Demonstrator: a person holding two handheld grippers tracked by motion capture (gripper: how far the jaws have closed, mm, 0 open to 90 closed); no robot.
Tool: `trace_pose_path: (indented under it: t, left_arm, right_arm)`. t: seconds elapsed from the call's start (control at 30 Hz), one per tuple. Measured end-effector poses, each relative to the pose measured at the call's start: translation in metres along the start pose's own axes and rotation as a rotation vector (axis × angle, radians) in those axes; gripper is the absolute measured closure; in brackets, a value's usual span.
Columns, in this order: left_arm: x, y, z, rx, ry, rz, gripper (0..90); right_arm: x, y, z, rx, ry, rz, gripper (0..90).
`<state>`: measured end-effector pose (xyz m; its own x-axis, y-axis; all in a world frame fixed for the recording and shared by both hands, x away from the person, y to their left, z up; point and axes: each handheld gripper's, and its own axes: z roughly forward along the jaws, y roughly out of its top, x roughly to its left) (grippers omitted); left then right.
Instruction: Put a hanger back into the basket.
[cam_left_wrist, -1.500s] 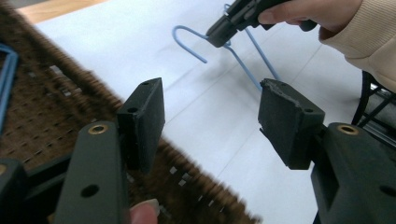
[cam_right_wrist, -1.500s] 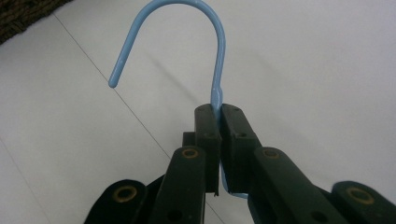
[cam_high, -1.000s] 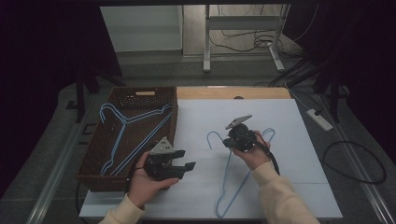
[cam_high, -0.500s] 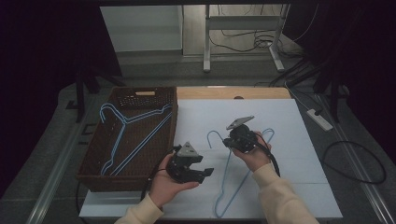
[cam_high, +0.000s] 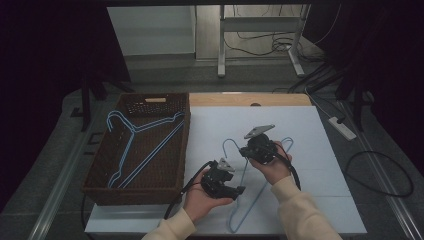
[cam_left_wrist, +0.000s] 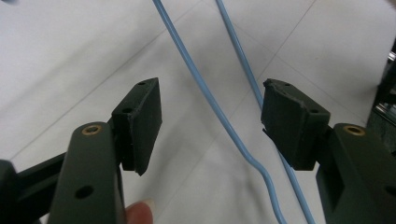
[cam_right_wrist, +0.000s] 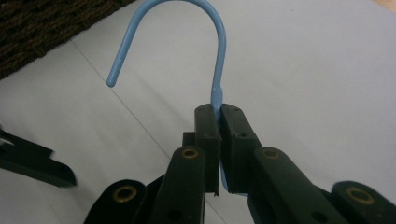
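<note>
one blue hanger (cam_high: 260, 185), hook toward basket (cam_high: 145, 145)

The thin blue wire hanger (cam_right_wrist: 217, 60) has its neck hidden between the closed black jaws; its arms (cam_left_wrist: 219, 116) run off the frame edges.

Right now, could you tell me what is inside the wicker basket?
Inside the wicker basket lies one blue hanger, flat on the bottom. Its near wall hides the front strip of the floor.
</note>
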<state>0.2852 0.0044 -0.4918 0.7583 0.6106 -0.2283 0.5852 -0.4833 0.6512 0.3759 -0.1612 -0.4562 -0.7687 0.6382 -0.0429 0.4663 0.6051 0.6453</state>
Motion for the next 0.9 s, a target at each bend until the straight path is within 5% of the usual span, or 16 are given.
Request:
trace_pose_path:
  t: [0.27, 0.53, 0.67, 0.9]
  left_arm:
    - [0.006, 0.001, 0.017, 0.007, 0.003, -0.029, 43.1]
    - [0.014, 0.002, 0.026, 0.014, -0.093, -0.069, 75.2]
    - [0.017, 0.002, 0.023, 0.0, -0.11, -0.095, 77.4]
    - [0.019, 0.005, 0.01, -0.07, -0.095, -0.119, 84.6]
  right_arm:
    - [-0.001, 0.0, -0.005, -0.033, -0.013, 0.018, 85.8]
    - [-0.004, -0.002, -0.008, -0.069, -0.016, 0.036, 85.6]
    - [-0.005, -0.005, -0.013, -0.102, -0.016, 0.049, 84.8]
    - [-0.006, -0.018, -0.035, -0.22, 0.008, 0.077, 62.2]
